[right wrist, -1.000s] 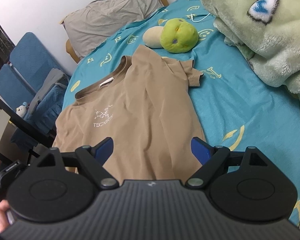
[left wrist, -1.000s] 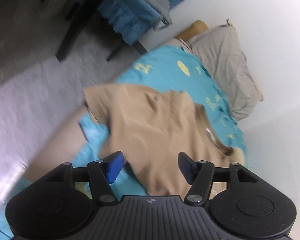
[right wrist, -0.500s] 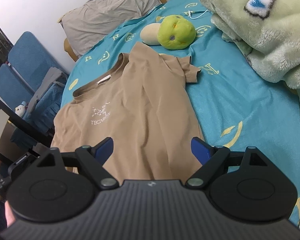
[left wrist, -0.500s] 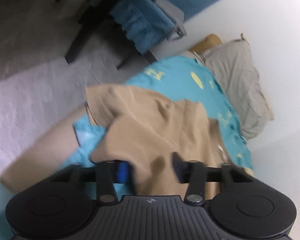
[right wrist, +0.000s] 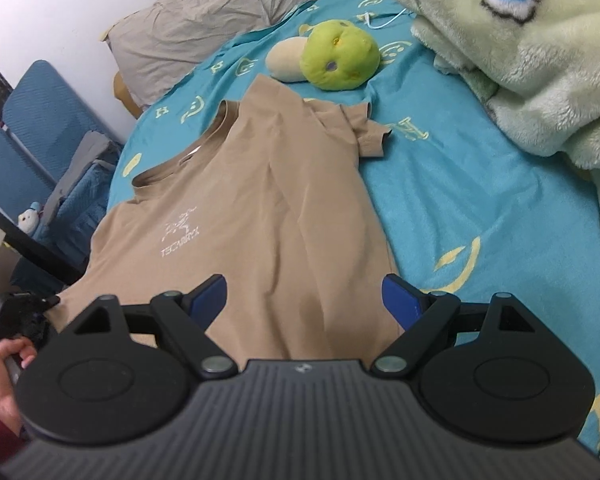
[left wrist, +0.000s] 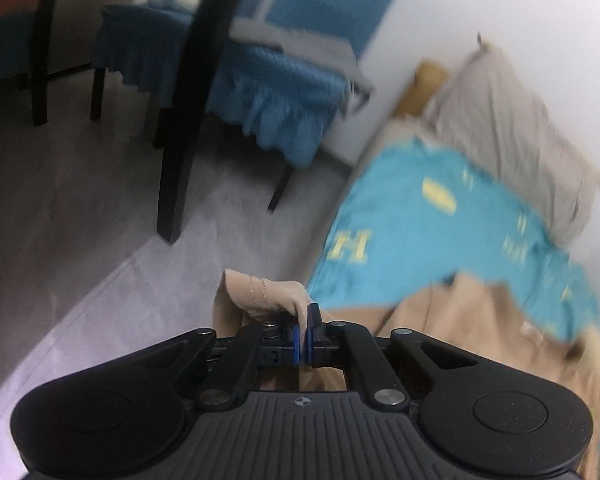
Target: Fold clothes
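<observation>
A tan T-shirt (right wrist: 260, 200) with a white chest logo lies face up on the teal bed sheet (right wrist: 480, 208), collar toward the pillow. My right gripper (right wrist: 304, 296) hovers open over its lower hem, nothing between its blue pads. In the left wrist view my left gripper (left wrist: 303, 322) has its jaws closing tight on a bunched edge of the T-shirt (left wrist: 260, 292), held out past the bed's side above the floor. The rest of the shirt (left wrist: 472, 312) trails to the right onto the bed. A person's hand (right wrist: 4, 364) holds that gripper at the right wrist view's lower left.
A grey pillow (right wrist: 204, 28) lies at the bed's head. A green plush ball (right wrist: 340, 56) and a cream one sit beyond the shirt. A fluffy pale-green blanket (right wrist: 520, 60) fills the right. Blue chairs (left wrist: 276, 92) and a dark table leg (left wrist: 184, 128) stand on the grey floor.
My left gripper has gone from open to shut on the shirt's edge and has swung left, drawing the cloth off the bed's side. The right gripper has stayed put.
</observation>
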`<state>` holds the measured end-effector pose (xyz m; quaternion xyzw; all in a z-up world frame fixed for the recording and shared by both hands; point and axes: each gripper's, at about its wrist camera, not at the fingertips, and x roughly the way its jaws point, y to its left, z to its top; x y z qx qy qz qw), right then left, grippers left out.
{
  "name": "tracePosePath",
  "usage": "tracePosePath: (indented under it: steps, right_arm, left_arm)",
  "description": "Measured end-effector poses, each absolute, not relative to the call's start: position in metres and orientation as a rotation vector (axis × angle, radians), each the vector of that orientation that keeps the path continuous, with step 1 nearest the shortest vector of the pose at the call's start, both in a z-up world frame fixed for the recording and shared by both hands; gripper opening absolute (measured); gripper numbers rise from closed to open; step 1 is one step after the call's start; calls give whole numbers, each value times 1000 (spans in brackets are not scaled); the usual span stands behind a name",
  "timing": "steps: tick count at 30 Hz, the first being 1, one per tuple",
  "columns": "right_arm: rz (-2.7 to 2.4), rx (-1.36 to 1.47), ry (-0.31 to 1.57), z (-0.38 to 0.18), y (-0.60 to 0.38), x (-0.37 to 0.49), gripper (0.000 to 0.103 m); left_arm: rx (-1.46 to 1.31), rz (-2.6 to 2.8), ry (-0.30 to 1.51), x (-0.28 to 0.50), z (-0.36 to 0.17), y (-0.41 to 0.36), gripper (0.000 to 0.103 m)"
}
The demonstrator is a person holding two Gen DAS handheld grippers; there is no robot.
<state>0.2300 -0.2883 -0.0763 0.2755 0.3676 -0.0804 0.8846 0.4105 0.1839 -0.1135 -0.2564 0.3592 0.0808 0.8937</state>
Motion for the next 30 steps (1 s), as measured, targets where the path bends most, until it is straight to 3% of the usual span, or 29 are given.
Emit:
tracePosePath:
  steps: [2,4,6,12,18,23,24,25,26,27,30]
  right_arm:
    - [-174,559,760,-75,-287,231,86]
    - [-174,551,757,-75,-285,232,86]
    - [-172,550,755,-74,-285,233,86]
    - [-162,524,719,-62,-283,223,86]
    - [-160,537,676,-47,-290,199,86]
    - [-146,527,657,-38,-291,178,86]
    - [-144,518,657,-38,-290,176,86]
    - [-142,509,658,-38,-290,174,86]
    - [-140,502,657,-37,-288,173,86]
    - [-138,496,656,-37,-287,172,86]
    - [-131,481,653,-36,-285,170,86]
  left_arm:
    - [-540,135,777,407,-116,181,17]
    - [-565,99,810,386,-113,178,39]
    - [-564,60,886,362,-108,171,53]
    - [-456,-56,1129,249,-82,141,69]
    - [-288,-92,1429,167,-98,112,71]
    - [-134,-52,1471,145,-105,94,65]
    - [-91,-81,1455,144,-101,89,55]
    - [-49,-110,1439,143,-97,85,35]
    - [-10,-136,1424,141,-93,80,25]
    - [-8,-138,1427,134,-90,81,6]
    - [0,-175,1426,129,-74,81,5]
